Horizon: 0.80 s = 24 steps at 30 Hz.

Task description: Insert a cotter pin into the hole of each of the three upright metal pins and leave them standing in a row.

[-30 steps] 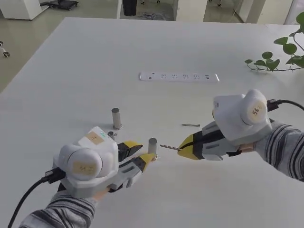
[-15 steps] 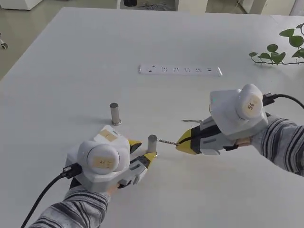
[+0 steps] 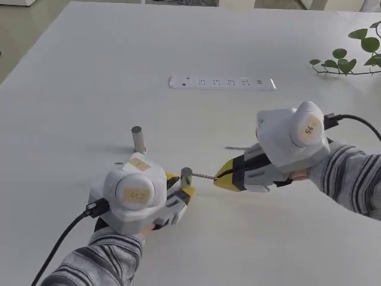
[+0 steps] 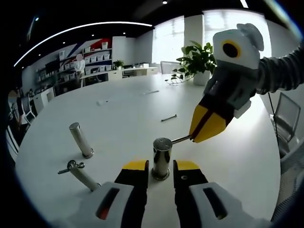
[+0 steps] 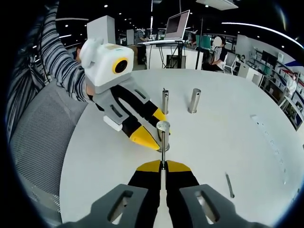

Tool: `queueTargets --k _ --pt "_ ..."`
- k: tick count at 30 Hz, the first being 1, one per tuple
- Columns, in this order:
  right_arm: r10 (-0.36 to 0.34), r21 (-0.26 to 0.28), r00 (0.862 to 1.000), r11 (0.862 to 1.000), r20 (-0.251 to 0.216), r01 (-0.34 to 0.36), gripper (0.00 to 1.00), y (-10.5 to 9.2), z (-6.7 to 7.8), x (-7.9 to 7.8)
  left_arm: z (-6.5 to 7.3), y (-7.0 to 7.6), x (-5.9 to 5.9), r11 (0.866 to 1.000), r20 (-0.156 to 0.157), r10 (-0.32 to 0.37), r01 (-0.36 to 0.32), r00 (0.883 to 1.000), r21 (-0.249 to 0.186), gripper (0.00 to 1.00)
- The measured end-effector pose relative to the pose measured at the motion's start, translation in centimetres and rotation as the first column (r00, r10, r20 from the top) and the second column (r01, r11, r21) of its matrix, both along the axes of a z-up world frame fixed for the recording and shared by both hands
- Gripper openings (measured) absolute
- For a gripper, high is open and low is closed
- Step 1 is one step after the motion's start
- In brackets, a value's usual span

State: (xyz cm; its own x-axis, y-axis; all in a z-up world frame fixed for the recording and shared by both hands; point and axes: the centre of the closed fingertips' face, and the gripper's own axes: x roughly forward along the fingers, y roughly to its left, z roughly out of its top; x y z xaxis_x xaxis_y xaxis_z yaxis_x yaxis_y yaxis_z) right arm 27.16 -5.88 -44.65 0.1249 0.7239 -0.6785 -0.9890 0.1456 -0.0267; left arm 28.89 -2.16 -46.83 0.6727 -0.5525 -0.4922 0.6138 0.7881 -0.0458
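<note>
An upright metal pin (image 3: 186, 177) (image 4: 161, 156) stands between the jaws of my left gripper (image 3: 181, 189) (image 4: 161, 167), which is shut on its base. My right gripper (image 3: 219, 177) (image 5: 162, 167) is shut on a thin cotter pin (image 3: 205, 176) (image 5: 162, 148). The cotter pin's tip reaches the top of the held metal pin (image 5: 163, 128). A second metal pin (image 3: 138, 139) (image 4: 80, 140) stands free behind. A third pin (image 4: 81, 174) carries a cotter pin through its top. A spare cotter pin (image 3: 237, 148) (image 5: 229, 185) lies on the table.
A white power strip (image 3: 221, 83) lies across the far middle of the white table (image 3: 89, 71). Plant leaves (image 3: 348, 59) reach in at the far right edge. A black cable (image 3: 59, 253) trails from the left gripper.
The right gripper has carried the cotter pin leftwards until its tip meets the held metal pin. The head camera has shifted forward; the left gripper stays at the pin.
</note>
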Motion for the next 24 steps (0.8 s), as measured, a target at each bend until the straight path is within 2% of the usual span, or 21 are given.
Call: queueTargets --k 11,20,23,24 --pt "0.041 -0.027 0.999 0.999 0.02 -0.04 0.0 0.5 0.0 0.3 -0.4 -0.2 0.2 1.0 -0.012 0.021 -0.021 1.0 -0.008 0.11" --pt "0.077 -0.052 0.995 0.996 0.056 -0.074 0.0 1.0 -0.1 1.0 -0.5 -0.2 0.2 1.0 0.01 0.023 -0.023 1.0 0.008 0.1" --pt "0.108 -0.087 0.991 0.991 0.081 -0.101 0.0 1.3 -0.2 1.0 -0.4 -0.1 0.2 0.999 0.013 0.035 -0.035 0.999 -0.002 0.1" --pt "0.11 -0.083 0.991 0.991 0.081 -0.103 0.0 1.5 -0.1 1.0 -0.4 -0.1 0.2 0.999 0.015 0.037 -0.037 0.999 -0.003 0.1"
